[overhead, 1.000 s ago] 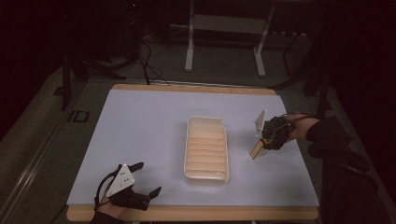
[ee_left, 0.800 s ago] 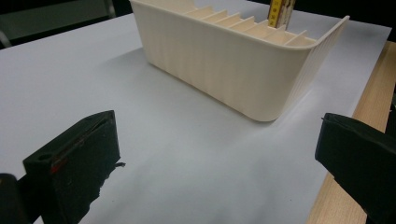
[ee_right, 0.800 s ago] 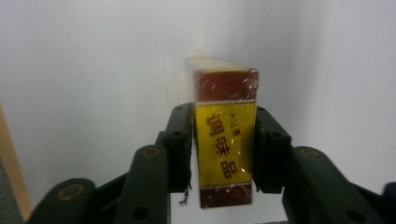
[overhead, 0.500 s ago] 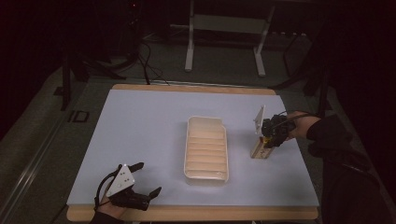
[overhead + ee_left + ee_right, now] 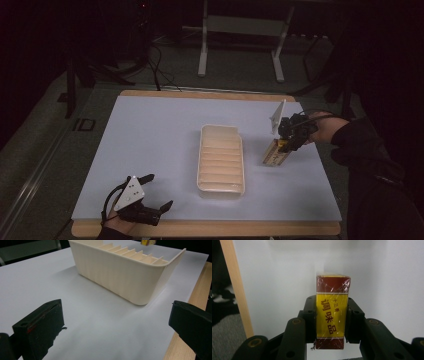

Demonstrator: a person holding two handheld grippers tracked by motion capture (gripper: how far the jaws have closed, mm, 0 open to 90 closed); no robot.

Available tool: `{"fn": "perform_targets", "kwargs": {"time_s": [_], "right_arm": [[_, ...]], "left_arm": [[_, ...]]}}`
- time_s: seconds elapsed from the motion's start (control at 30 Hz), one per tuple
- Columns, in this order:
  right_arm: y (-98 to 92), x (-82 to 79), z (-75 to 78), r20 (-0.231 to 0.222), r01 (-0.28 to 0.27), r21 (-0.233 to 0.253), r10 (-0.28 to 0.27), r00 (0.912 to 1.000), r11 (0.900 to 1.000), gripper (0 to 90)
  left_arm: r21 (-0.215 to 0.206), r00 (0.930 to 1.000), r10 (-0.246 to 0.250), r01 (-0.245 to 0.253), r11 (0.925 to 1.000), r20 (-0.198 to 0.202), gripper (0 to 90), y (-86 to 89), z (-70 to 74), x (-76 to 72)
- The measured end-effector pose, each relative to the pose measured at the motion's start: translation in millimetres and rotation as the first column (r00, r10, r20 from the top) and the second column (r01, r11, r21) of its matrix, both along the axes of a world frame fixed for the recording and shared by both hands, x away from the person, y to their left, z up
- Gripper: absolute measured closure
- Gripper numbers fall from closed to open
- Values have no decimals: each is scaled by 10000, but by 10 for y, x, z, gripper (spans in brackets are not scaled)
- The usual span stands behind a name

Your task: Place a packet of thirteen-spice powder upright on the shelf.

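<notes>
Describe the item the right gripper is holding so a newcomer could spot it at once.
On the white table mat, look right of the cream ribbed tray in the middle. There the right gripper clamps a small box: yellow with dark red ends, printed characters, shiny wrap.

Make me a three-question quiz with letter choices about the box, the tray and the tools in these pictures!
1. Where is the yellow and red box?
A. inside the tray
B. between the jaws of the right tool
C. under the left tool

2. What colour is the ribbed tray?
A. cream
B. blue
C. black

3. How is the left tool?
A. shut on the tray
B. shut on the box
C. open, holding nothing

Answers:
1 B: the right gripper view shows both jaws of the right tool pressed on the box's sides.
2 A: it looks cream in the high view and the left gripper view.
3 C: its jaws stand wide apart over the bare white table.
</notes>
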State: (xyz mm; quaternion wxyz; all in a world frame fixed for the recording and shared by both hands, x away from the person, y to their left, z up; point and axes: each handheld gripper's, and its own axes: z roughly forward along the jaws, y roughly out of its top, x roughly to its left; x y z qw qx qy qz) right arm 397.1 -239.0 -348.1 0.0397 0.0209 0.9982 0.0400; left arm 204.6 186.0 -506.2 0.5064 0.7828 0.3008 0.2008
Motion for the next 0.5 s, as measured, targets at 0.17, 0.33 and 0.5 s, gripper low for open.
{"fn": "perform_targets", "kwargs": {"time_s": [0.17,0.33,0.5], "right_arm": [[103,-4,143,96,54,462,-58,9999,9989,677],[241,-14,232,179,-259,836,245,9995,9962,677],[358,-23,281,350,-547,1345,505,9981,9894,678]], "left_arm": [[-33,10000,13,-13,10000,-22,0,0,-4,5],[101,10000,-60,60,9999,-2,0,-19,-5,8],[122,9999,-126,125,9998,17,0,-12,-1,-18]]}}
